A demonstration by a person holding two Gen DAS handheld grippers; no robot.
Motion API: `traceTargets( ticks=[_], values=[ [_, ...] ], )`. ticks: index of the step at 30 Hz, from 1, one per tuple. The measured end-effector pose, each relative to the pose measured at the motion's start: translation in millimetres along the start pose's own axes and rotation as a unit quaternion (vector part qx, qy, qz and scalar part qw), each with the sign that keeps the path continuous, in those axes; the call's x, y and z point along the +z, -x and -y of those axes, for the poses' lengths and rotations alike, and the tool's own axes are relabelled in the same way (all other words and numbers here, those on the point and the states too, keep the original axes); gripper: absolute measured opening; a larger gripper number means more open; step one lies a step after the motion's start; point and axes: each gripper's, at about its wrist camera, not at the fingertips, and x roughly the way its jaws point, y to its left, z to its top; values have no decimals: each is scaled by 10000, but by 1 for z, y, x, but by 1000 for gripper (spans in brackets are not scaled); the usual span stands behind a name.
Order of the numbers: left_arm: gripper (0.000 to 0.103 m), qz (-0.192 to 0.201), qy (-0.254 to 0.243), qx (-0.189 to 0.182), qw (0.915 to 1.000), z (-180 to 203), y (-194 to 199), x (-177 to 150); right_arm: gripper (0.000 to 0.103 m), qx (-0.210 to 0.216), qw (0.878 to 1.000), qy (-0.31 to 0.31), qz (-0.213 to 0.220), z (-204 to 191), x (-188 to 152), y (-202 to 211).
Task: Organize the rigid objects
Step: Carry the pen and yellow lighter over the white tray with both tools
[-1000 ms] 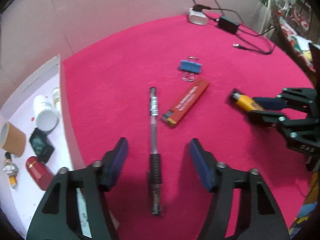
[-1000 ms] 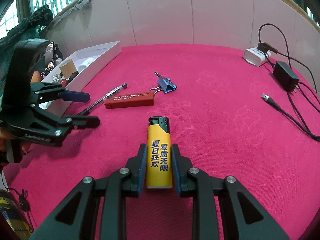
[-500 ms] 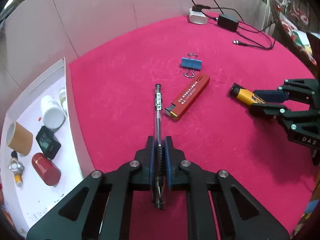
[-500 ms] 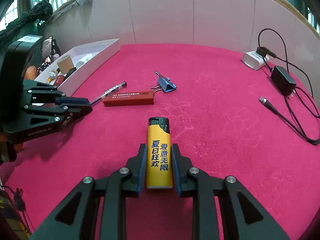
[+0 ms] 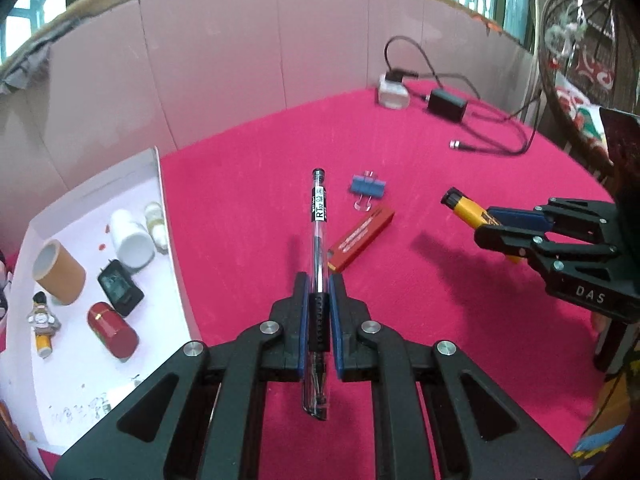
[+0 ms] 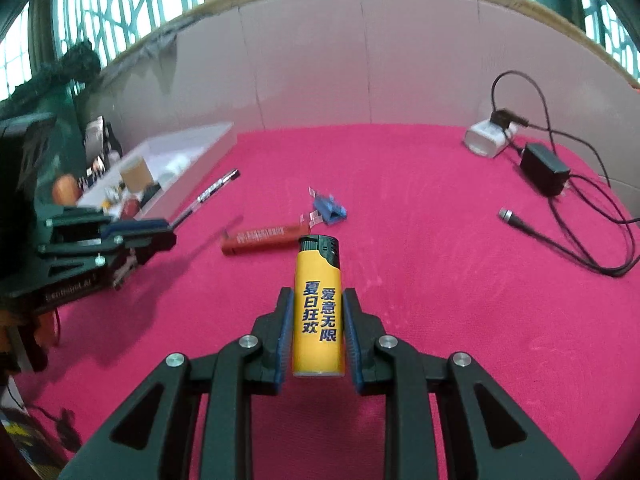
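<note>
My left gripper (image 5: 319,288) is shut on the black grip of a clear pen (image 5: 319,216) and holds it above the red cloth; the pen also shows in the right wrist view (image 6: 212,191). My right gripper (image 6: 318,300) is shut on a yellow lighter (image 6: 318,308) and holds it lifted; the lighter also shows in the left wrist view (image 5: 466,208). A red flat box (image 5: 362,238) and a blue binder clip (image 5: 368,188) lie on the cloth between the two grippers.
A white tray (image 5: 164,208) at the left holds a cardboard tube (image 5: 58,266), a white bottle (image 5: 130,236), a red cylinder (image 5: 114,330) and small items. A white plug (image 6: 486,140), black adapter (image 6: 546,170) and cable lie at the back right.
My left gripper closed on the pen and lifted it off the cloth. My right gripper, shut on the lighter throughout, has raised it too.
</note>
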Motion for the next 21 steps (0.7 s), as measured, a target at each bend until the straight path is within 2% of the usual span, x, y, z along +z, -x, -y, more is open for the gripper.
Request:
traceTargets(
  ticks=[8,21],
  values=[
    [9,354,140,-29,9993,-2,25,5,23,10,9989,0,471,-15,23,28],
    [9,671,369,-14,9971,-14,46,0,23,21,9971,217,735,-40,44,43]
  ],
)
